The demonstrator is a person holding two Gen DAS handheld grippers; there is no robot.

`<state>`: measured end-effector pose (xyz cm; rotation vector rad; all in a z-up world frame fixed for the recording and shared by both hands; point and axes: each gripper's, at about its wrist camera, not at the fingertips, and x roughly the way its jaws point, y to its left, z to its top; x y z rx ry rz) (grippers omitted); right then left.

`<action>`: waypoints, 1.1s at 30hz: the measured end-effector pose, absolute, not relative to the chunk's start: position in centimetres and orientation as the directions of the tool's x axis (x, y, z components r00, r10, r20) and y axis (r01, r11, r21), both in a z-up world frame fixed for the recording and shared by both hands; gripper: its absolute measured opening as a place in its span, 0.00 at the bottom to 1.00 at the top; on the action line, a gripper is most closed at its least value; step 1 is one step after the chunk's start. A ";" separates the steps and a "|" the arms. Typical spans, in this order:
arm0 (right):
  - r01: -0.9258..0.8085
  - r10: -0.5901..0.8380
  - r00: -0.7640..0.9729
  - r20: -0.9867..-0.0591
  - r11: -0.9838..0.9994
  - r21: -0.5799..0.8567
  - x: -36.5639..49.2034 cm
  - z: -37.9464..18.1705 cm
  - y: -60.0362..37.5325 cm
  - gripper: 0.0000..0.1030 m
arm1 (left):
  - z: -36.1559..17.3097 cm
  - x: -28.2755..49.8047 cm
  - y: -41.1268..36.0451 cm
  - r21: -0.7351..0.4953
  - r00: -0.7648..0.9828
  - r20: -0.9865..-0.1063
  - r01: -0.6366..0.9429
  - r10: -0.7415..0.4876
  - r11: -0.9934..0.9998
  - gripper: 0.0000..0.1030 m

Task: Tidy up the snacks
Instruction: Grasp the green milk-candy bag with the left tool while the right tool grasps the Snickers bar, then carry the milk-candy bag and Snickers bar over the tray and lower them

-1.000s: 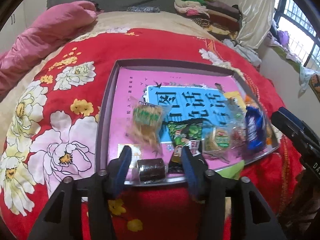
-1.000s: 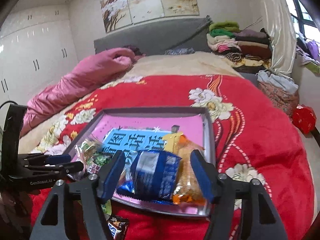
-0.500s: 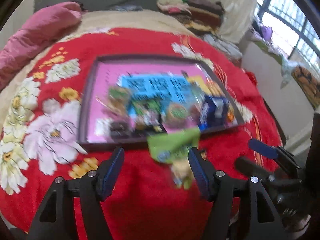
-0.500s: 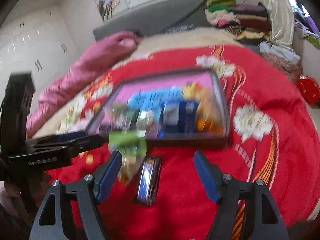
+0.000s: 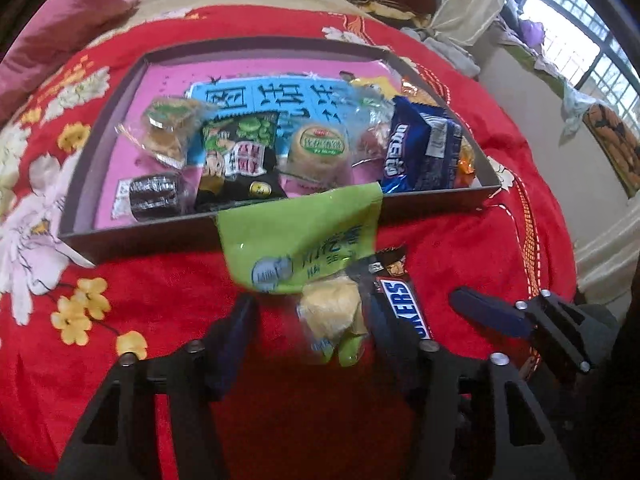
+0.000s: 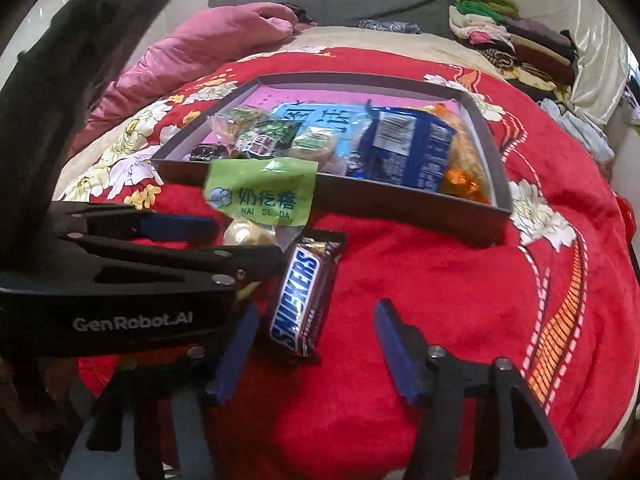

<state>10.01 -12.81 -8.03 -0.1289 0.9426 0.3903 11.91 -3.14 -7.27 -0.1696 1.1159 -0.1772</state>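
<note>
Lower centre: left gripper (image 5: 308, 320) closing around green snack packet (image 5: 304, 236); right gripper (image 6: 316, 344) closing around Snickers bar (image 6: 302, 300), pads not yet touching

Home bedroom, bed (image 6: 420, 280), wardrobe, folded clothes (image 6: 512, 40)

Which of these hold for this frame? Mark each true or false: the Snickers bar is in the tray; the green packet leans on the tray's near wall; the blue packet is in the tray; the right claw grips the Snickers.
1. The Snickers bar lies in the tray. False: it lies on the red blanket, outside.
2. The green packet leans on the tray's near wall. True.
3. The blue packet is in the tray. True.
4. The right claw grips the Snickers. False: its jaws are closing around the bar but not yet pressing it.
</note>
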 end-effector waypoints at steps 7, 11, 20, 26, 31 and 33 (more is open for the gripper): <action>-0.424 0.253 0.514 -0.819 0.905 0.014 11.2 -9.5 -10.8 0.31 | -7.9 11.9 -1.4 -0.279 0.421 -0.866 0.037 -0.269 0.959 0.35; -0.392 0.308 0.494 -0.813 0.914 0.108 11.2 -8.5 -12.5 0.28 | -7.0 10.7 -0.6 -0.304 0.432 -0.854 0.037 -0.289 0.952 0.33; -0.379 0.472 0.588 -0.657 0.878 0.292 10.0 -3.1 -15.7 0.28 | -1.7 8.9 2.1 -0.329 0.529 -0.798 0.020 -0.289 0.944 0.33; -0.388 0.466 0.660 -0.590 0.883 0.263 10.4 -0.7 -17.1 0.28 | 1.0 10.0 3.7 -0.331 0.594 -0.763 -0.022 -0.254 0.943 0.33; -0.365 0.459 0.693 -0.556 0.889 0.279 11.5 0.4 -18.6 0.28 | 2.2 10.8 3.6 -0.304 0.610 -0.760 -0.025 -0.227 0.952 0.33; -0.356 0.440 0.711 -0.549 0.898 0.260 11.8 0.7 -19.0 0.28 | 2.3 11.0 3.8 -0.311 0.614 -0.756 -0.032 -0.227 0.950 0.33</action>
